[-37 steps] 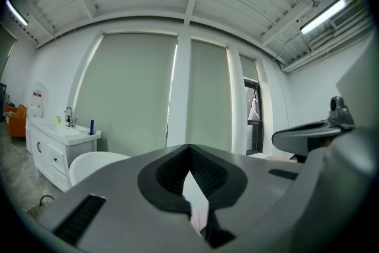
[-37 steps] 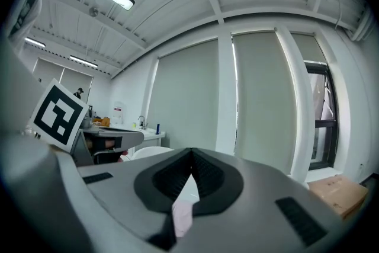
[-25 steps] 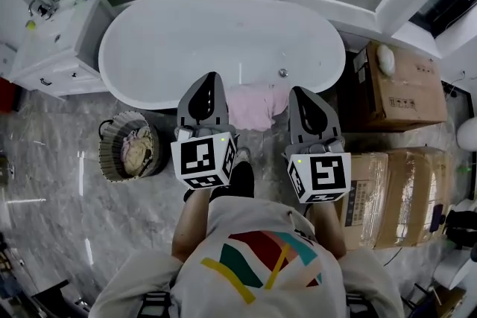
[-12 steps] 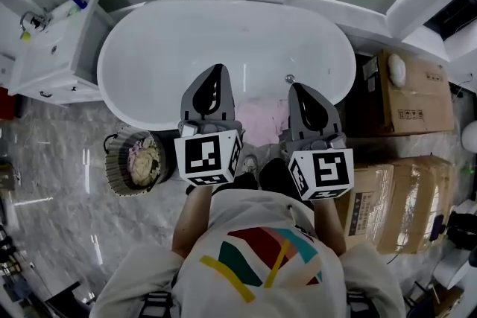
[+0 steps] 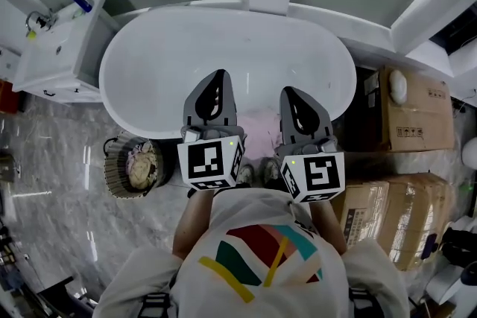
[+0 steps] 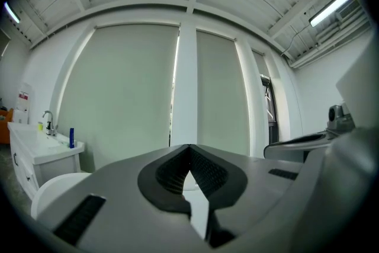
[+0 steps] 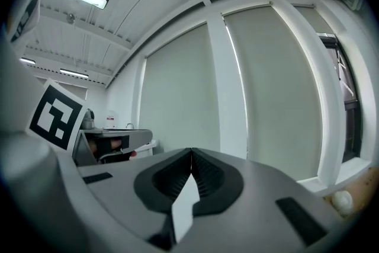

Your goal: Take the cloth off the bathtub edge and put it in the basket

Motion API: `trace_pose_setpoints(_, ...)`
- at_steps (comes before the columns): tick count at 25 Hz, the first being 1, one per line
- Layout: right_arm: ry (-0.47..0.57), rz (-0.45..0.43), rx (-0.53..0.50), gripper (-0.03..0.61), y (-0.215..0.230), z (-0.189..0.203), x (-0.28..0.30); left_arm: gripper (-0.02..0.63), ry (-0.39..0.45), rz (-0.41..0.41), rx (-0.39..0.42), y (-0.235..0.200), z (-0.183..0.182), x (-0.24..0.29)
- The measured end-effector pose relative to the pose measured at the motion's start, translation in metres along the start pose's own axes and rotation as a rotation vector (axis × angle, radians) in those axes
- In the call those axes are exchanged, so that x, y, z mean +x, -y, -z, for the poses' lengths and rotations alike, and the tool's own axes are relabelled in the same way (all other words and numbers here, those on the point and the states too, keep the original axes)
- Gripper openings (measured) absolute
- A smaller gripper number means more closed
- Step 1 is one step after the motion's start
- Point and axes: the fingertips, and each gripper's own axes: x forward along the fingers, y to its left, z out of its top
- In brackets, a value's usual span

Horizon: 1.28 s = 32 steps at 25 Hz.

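Bathtub edge [image 5: 146,132]: cloth [image 5: 257,133] between, probably below, closed jaws

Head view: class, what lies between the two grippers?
The pink cloth, on the near edge of the bathtub, shows between the left gripper and the right gripper in the head view.

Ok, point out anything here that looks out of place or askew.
The pink cloth is draped over the near edge of the bathtub, not hung or put away. Cardboard boxes stacked at the tub's right end look odd for a bathroom. Nothing seems spilled or broken.
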Motion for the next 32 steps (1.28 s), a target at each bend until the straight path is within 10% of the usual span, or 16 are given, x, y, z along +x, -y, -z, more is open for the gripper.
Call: trace_pose_setpoints(32, -0.039, -0.043, -0.051, 0.011, 0.042, 0.030, 0.058, 0.018, -0.072, -0.158, 0.014, -0.046, 0.062, 0.031)
